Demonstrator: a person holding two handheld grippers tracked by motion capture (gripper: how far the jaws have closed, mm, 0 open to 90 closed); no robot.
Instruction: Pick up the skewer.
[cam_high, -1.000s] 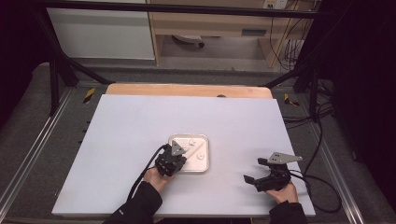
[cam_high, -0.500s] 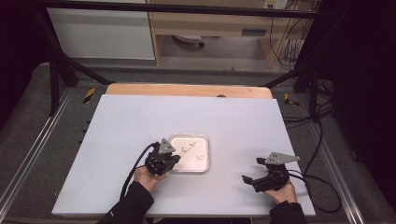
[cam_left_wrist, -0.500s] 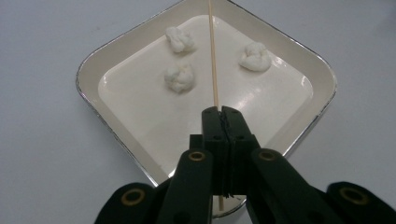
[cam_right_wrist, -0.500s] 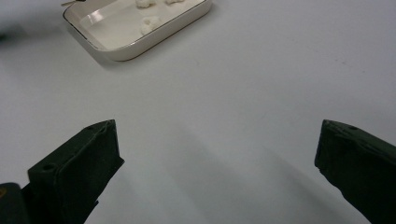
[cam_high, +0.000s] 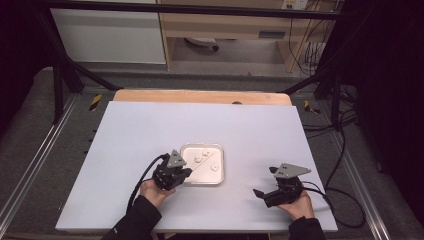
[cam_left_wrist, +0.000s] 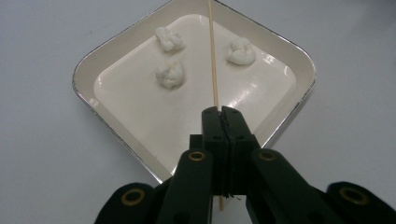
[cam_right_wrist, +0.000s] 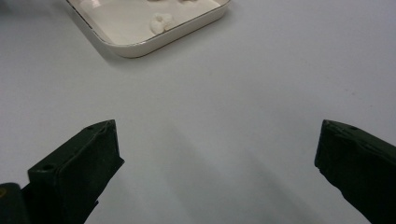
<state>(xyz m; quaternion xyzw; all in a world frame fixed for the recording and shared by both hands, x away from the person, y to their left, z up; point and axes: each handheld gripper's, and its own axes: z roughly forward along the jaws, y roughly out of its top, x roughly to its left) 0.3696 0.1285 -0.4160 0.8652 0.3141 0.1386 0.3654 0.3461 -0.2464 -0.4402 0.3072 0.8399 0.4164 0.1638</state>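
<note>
A square white tray (cam_high: 187, 179) (cam_left_wrist: 88, 100) sits near the middle of the table with three small white lumps (cam_left_wrist: 170, 73) in it. My left gripper (cam_high: 186, 172) (cam_left_wrist: 222, 112) is at the tray's near-left corner, shut on a thin wooden skewer (cam_left_wrist: 213, 65) that reaches out over the tray between the lumps. My right gripper (cam_high: 262, 194) (cam_right_wrist: 217, 149) hovers over the bare table to the right of the tray, open, with nothing between its jaws. One lump (cam_right_wrist: 162, 21) and a tray corner (cam_right_wrist: 135, 49) show at the top of the right gripper view.
The white table top (cam_high: 150, 130) has a wooden strip (cam_high: 200, 96) along its far edge. Black cables (cam_high: 340, 150) trail off the right side. Metal rails (cam_high: 30, 170) run beside the table.
My left gripper has pulled back to the left, from over the tray to its near-left corner. The right gripper has drifted slightly.
</note>
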